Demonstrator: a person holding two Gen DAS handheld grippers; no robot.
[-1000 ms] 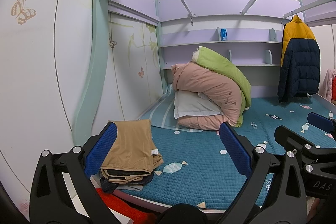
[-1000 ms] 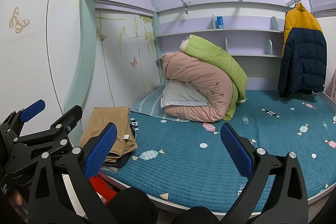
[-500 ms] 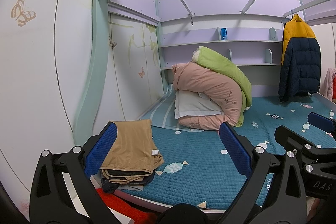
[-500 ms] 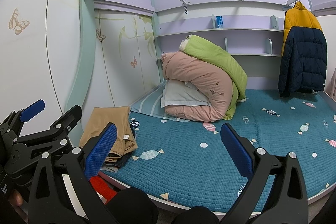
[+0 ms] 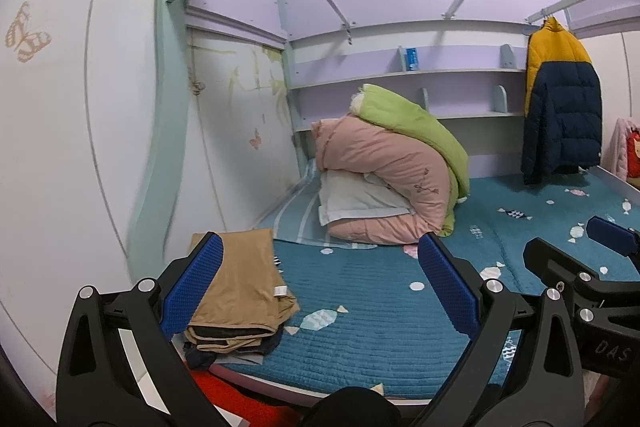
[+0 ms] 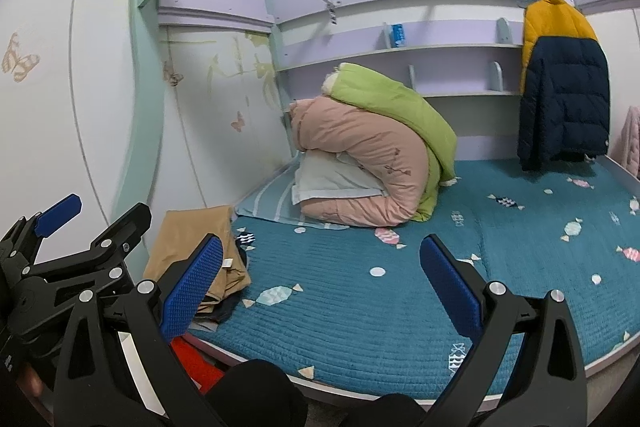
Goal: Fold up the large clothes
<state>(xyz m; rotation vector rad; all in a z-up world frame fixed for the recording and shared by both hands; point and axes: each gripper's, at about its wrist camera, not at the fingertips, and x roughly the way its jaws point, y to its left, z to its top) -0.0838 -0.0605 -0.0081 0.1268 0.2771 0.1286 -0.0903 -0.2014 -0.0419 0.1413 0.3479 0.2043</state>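
A folded tan garment [image 5: 244,283] lies on top of a small pile of dark clothes at the near left corner of the bed; it also shows in the right wrist view [image 6: 192,247]. My left gripper [image 5: 320,283] is open and empty, held in front of the bed edge, its left finger over the pile. My right gripper [image 6: 322,283] is open and empty beside it, to the right. A yellow and navy puffer jacket [image 5: 560,107] hangs on a rail at the far right; it also shows in the right wrist view [image 6: 560,83].
The bed has a teal quilted cover [image 5: 380,307]. Rolled pink and green duvets [image 5: 388,179] with a white pillow lie against the far wall. Shelves [image 5: 440,75] run behind. A red cloth [image 5: 224,391] lies on the floor below the pile. A wardrobe wall stands left.
Both grippers have shifted slightly left and tilted; the view moved a little. Both stay open and empty.
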